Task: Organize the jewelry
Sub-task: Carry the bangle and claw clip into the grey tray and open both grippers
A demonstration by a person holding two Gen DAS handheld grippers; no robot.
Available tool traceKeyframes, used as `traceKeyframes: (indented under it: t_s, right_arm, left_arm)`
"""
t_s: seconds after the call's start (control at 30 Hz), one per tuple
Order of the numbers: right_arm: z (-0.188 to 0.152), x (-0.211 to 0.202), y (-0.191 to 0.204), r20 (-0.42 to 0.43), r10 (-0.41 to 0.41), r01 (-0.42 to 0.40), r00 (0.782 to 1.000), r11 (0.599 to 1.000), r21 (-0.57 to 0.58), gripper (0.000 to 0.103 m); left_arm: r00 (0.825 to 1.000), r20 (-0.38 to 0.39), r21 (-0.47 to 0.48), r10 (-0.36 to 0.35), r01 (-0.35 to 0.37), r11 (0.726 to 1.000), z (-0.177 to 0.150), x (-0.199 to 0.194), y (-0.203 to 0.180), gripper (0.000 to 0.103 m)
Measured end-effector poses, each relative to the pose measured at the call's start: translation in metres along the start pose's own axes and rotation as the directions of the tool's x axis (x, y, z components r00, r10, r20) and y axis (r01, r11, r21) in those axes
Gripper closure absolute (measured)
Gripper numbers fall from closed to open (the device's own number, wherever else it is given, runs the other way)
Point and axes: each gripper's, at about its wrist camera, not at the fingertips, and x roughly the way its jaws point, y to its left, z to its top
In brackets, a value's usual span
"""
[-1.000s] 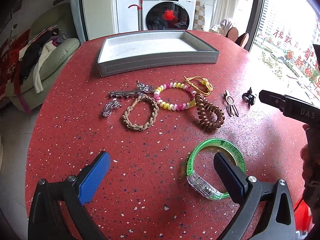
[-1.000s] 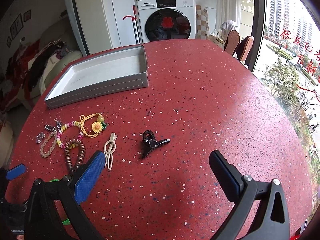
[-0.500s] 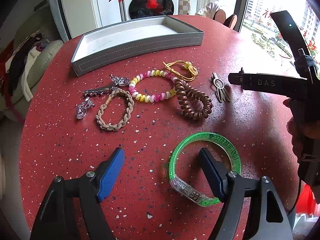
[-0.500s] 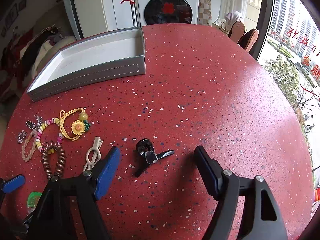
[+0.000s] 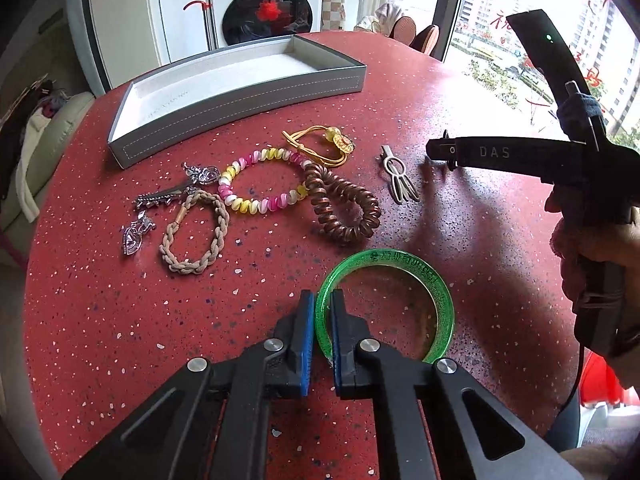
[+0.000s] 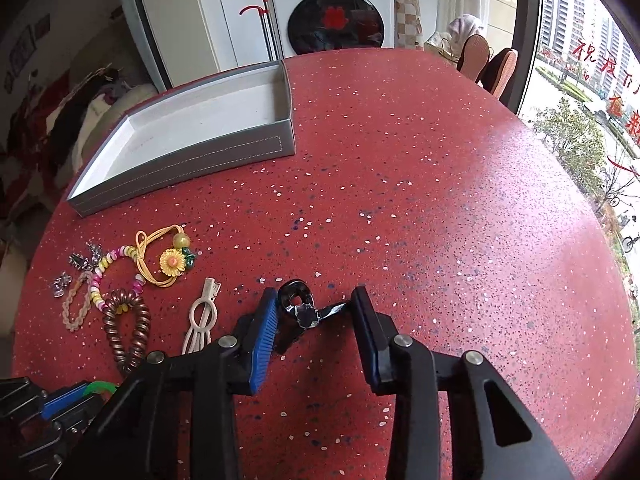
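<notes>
My left gripper point(image 5: 322, 300) is shut on the left rim of the green translucent bangle point(image 5: 436, 280), which lies on the red speckled table point(image 5: 120, 320). My right gripper point(image 6: 314, 304) is closing. The black claw clip point(image 6: 298, 302) lies between its jaws, and the pads touch its two ends. In the left wrist view a hand holds the right gripper at the right edge, and its fingers point(image 5: 480, 152) hide the claw clip. The grey tray point(image 5: 248, 100) with a white inside stands empty at the back.
More jewellery lies between the tray and the grippers: a brown spiral hair tie point(image 5: 340, 208), a pink-and-yellow bracelet point(image 5: 240, 204), a beige braided bracelet point(image 5: 218, 216), silver pieces point(image 5: 168, 196), a yellow cord with a flower point(image 6: 172, 262) and a beige hair clip point(image 6: 202, 318).
Both grippers tipped toward the table and closed from wide open. The left one clamped the bangle's rim. The right one narrowed around the claw clip.
</notes>
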Motion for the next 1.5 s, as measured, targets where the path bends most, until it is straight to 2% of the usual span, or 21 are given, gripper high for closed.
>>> traceKeyframes:
  t_s: [0.2, 0.5, 0.8, 1.07, 1.23, 1.5]
  right_arm:
    - [0.018, -0.011, -0.003, 0.026, 0.080, -0.081, 0.996, 0.996, 0.047, 0.063]
    - [0.066, -0.014, 0.029, 0.056, 0.160, -0.160, 0.986, 0.987, 0.002, 0.063]
    - [0.132, 0.015, 0.065, 0.050, 0.207, -0.204, 0.977, 0.977, -0.059, 0.063]
    - [0.176, 0.062, 0.086, 0.032, 0.191, -0.187, 0.981, 0.978, -0.089, 0.063]
    - [0.180, 0.095, 0.088, -0.004, 0.164, -0.164, 0.986, 0.983, -0.088, 0.063]
    - [0.165, 0.133, 0.089, -0.055, 0.104, -0.109, 0.993, 0.988, -0.111, 0.063]
  left_arm:
    - [0.999, 0.016, -0.072, -0.043, 0.044, 0.996, 0.010, -0.010, 0.023, 0.077]
    - [0.994, 0.093, -0.137, -0.052, 0.065, 0.988, 0.056, -0.032, 0.062, 0.077]
    - [0.990, 0.136, -0.233, 0.040, -0.008, 0.973, 0.131, -0.024, 0.115, 0.077]
    - [0.976, 0.151, -0.269, 0.156, -0.111, 0.957, 0.193, 0.014, 0.147, 0.077]
    - [0.967, 0.119, -0.264, 0.224, -0.187, 0.946, 0.207, 0.051, 0.159, 0.077]
    - [0.963, 0.040, -0.234, 0.266, -0.249, 0.940, 0.203, 0.092, 0.160, 0.077]
